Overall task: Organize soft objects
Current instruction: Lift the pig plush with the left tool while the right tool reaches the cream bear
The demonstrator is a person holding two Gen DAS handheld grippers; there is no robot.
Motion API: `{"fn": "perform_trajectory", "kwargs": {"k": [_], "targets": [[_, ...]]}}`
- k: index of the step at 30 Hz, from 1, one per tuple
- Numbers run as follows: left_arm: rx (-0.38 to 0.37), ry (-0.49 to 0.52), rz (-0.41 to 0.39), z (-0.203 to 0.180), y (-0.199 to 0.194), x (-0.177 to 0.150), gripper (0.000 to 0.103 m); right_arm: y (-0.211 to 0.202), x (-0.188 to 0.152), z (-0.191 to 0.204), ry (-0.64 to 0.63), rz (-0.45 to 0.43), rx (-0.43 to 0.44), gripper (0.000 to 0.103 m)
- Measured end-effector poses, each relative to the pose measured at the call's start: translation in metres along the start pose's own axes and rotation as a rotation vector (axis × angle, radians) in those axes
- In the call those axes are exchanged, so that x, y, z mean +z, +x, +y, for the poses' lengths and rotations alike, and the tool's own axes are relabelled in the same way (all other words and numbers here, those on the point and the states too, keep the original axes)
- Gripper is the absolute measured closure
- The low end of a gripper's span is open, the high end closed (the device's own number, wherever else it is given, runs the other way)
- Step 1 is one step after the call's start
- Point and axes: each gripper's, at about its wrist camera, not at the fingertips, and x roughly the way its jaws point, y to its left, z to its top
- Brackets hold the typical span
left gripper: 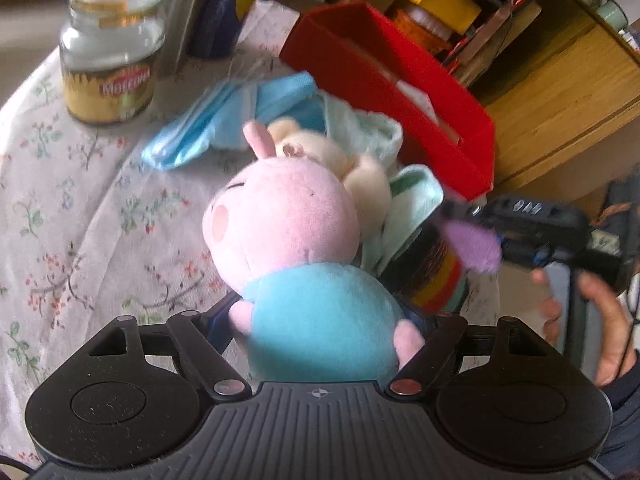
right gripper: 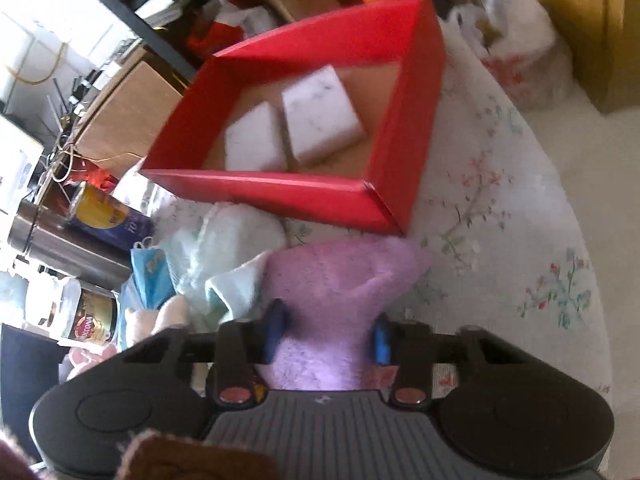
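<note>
**Both grippers loaded, red box waiting**

The left gripper (left gripper: 320, 320) is clenched on the pig plush (left gripper: 296, 248); its fingers press into the blue body from either side, so the pink head sticks forward, clear of the grip; a hold low on the torso probably keeps the floppy toy from swinging. The plush hangs above the tabletop (left gripper: 80, 208), over a heap of other soft things: a cream plush (left gripper: 316, 152), a mint towel (left gripper: 408, 196) and a blue cloth (left gripper: 224, 120)

The right gripper (right gripper: 326, 336) grasps a lilac cloth (right gripper: 332, 280); the blue fingers (right gripper: 276, 330) pinch a bunched middle section, and the loose upper part flares out toward the red box (right gripper: 400, 196); pinching a gather rather than an edge seems meant to carry the whole cloth in one lift. In the left view the same cloth shows as a small purple tuft at the tip of the right gripper, well to the right of the plush

The box sits on the tabletop just beyond the heap, its open top turned to the right gripper; two white sponges (right gripper: 320, 116) already lie side by side on its floor, which suggests it is the collecting place, with room left on the near side. A coffee jar (left gripper: 108, 44) stands apart at the far left, not part of the sorting; judged from this, the task is midway, several soft items not yet boxed
</note>
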Motion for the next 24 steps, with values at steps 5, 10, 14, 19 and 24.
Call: {"fn": "perform_trajectory", "kwargs": {"k": [5, 10, 14, 19, 24], "targets": [[-0.005, -0.005, 0.010, 0.000, 0.003, -0.001, 0.026, -0.014, 0.005, 0.000, 0.011, -0.027, 0.086, 0.103], [-0.032, -0.040, 0.008, 0.004, 0.003, 0.001, 0.026, -0.015, 0.005, -0.001, 0.028, -0.022, 0.119, 0.103], [-0.069, -0.080, 0.003, 0.013, -0.003, 0.003, 0.026, -0.024, 0.009, 0.005, -0.036, -0.046, 0.043, 0.103], [-0.128, -0.133, -0.029, 0.021, -0.013, 0.006, 0.027, -0.043, -0.004, 0.056, -0.286, -0.169, -0.012, 0.096], [-0.171, -0.187, -0.055, 0.030, -0.025, 0.008, 0.027, -0.020, -0.024, 0.108, -0.426, -0.066, 0.164, 0.084]]}}
